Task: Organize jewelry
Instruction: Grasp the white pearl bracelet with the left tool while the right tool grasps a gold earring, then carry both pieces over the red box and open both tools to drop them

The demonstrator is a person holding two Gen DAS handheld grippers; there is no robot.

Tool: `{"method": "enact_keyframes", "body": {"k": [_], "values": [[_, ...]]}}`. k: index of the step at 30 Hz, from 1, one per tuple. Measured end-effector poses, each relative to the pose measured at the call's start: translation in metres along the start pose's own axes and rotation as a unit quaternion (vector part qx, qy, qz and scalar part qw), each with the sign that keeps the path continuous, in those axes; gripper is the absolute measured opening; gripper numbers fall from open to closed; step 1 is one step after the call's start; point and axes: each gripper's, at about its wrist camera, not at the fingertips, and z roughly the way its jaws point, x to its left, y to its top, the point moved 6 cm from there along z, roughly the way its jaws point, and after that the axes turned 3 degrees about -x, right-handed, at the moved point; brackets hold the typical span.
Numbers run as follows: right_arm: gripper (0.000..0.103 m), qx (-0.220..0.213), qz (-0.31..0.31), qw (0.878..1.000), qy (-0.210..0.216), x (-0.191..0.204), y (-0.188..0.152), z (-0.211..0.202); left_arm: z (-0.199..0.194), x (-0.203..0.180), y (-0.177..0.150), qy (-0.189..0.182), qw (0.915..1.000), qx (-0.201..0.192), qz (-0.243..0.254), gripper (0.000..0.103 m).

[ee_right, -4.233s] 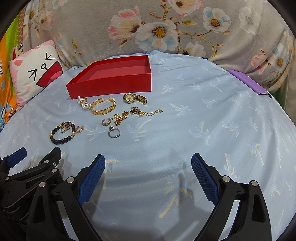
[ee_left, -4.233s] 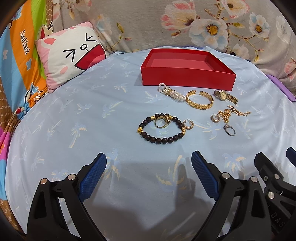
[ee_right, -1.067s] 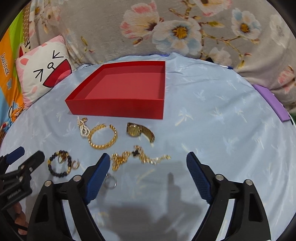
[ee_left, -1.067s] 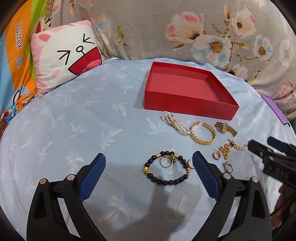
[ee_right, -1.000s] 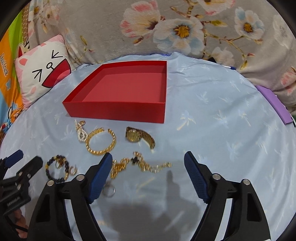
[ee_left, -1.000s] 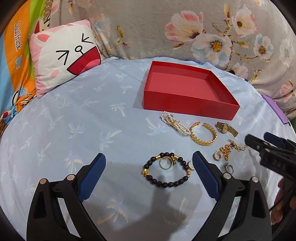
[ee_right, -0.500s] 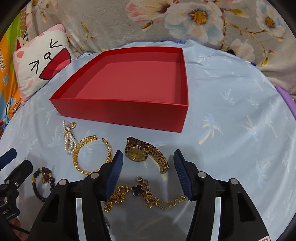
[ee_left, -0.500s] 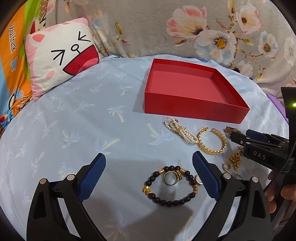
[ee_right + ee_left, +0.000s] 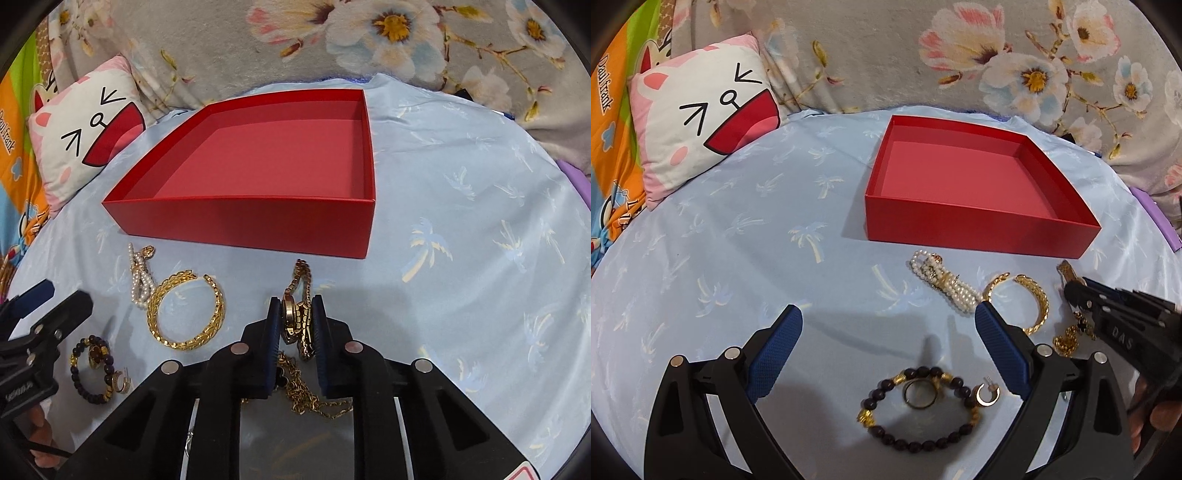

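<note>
Beside the empty red cardboard box [image 9: 258,218], right gripper [image 9: 295,325] jaws, wide a second ago, closing on gold metal wristwatch [image 9: 295,317]; left gripper [image 9: 886,350] open

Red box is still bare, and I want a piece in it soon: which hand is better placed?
Right: its fingers are closing around the watch, near the box. Left gripper is open, empty.

Cartoon-face pillow [image 9: 698,122], floral blanket [image 9: 960,55], blue sheet [image 9: 738,240]
</note>
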Motion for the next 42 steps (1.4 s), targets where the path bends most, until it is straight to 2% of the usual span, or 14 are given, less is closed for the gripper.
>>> {"method": "enact_keyframes", "body": {"k": [5, 9, 11, 13, 14, 18, 20, 23, 28, 38, 42], "values": [[0.015, -0.01, 0.004, 1.0, -0.007, -0.002, -0.004, -0.006, 0.021, -0.013, 0.01, -0.007, 0.9997, 0.02, -0.01, 0.091], [0.015, -0.012, 0.01, 1.0, -0.006, -0.004, -0.004, -0.007, 0.042, -0.02, 0.012, 0.005, 0.9992, 0.038, -0.01, 0.081], [0.015, -0.012, 0.013, 1.0, -0.004, -0.005, -0.004, -0.006, 0.049, -0.022, 0.01, 0.005, 0.9987, 0.049, -0.012, 0.068], [0.015, -0.011, 0.015, 1.0, -0.005, -0.005, -0.004, -0.006, 0.051, -0.023, 0.009, 0.002, 0.9988, 0.048, -0.013, 0.066], [0.015, -0.011, 0.015, 1.0, -0.005, -0.005, -0.004, -0.006, 0.051, -0.025, 0.009, -0.001, 0.9989, 0.045, -0.01, 0.06], [0.015, -0.014, 0.011, 1.0, -0.006, -0.004, -0.005, -0.006, 0.048, -0.03, 0.008, -0.023, 0.9988, 0.042, -0.006, 0.043], [0.015, -0.015, 0.01, 1.0, -0.006, -0.005, -0.005, -0.007, 0.046, -0.033, 0.007, -0.04, 0.9982, 0.043, -0.008, 0.028], [0.015, -0.017, 0.012, 1.0, -0.007, -0.005, -0.006, -0.008, 0.045, -0.034, 0.006, -0.057, 0.9972, 0.045, -0.014, 0.017], [0.015, -0.024, 0.012, 1.0, -0.008, -0.004, -0.007, -0.012, 0.038, -0.032, 0.005, -0.076, 0.9961, 0.04, -0.022, 0.011], [0.015, -0.047, 0.005, 0.999, -0.01, 0.003, -0.009, -0.029, 0.013, -0.021, 0.005, -0.086, 0.9958, 0.024, -0.023, 0.01], [0.015, -0.067, 0.02, 0.997, 0.016, 0.006, -0.001, -0.052, -0.007, -0.016, 0.018, -0.094, 0.9954, 0.007, -0.018, 0.01]]}}
